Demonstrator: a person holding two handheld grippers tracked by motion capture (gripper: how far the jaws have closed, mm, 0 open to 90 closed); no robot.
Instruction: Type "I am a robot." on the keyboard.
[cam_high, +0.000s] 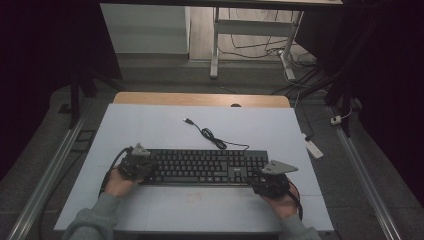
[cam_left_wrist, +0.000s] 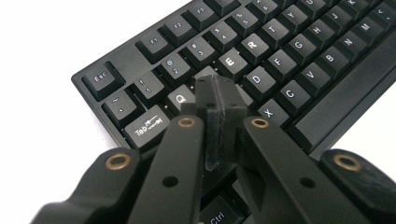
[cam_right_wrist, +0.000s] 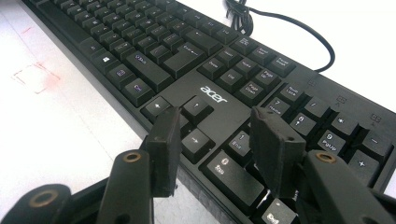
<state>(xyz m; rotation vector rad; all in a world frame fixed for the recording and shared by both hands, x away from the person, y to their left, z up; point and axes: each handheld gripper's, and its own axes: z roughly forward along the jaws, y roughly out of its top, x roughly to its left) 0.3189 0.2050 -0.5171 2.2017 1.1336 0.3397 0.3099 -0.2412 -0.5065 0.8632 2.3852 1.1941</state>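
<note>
**Keyboard lies crosswise, one gripper at each end**

The room around is dark, with a pale floor, desk legs and loose cables beyond the far edge. The surface (cam_high: 150, 130) is a white sheet over a wooden top, bare apart from a faint reddish mark near the front edge.

The black keyboard (cam_high: 205, 166) sits on the near half of the surface, its long axis running left to right across the person's front, its cable (cam_high: 212, 137) trailing away towards the far side. Each hand is at one short end, so neither has to reach far.

The left gripper (cam_left_wrist: 219, 128) hangs over the left end with its fingers pressed together, nothing between them, the tips above the keys just below Q and beside Tab; whether they touch a key I cannot tell. The right gripper (cam_right_wrist: 219, 149) is at the right end, fingers spread, tips just above the arrow keys and the number pad's near corner, gripping nothing.

My reading: the left tip is placed to press a key straight down.
</note>
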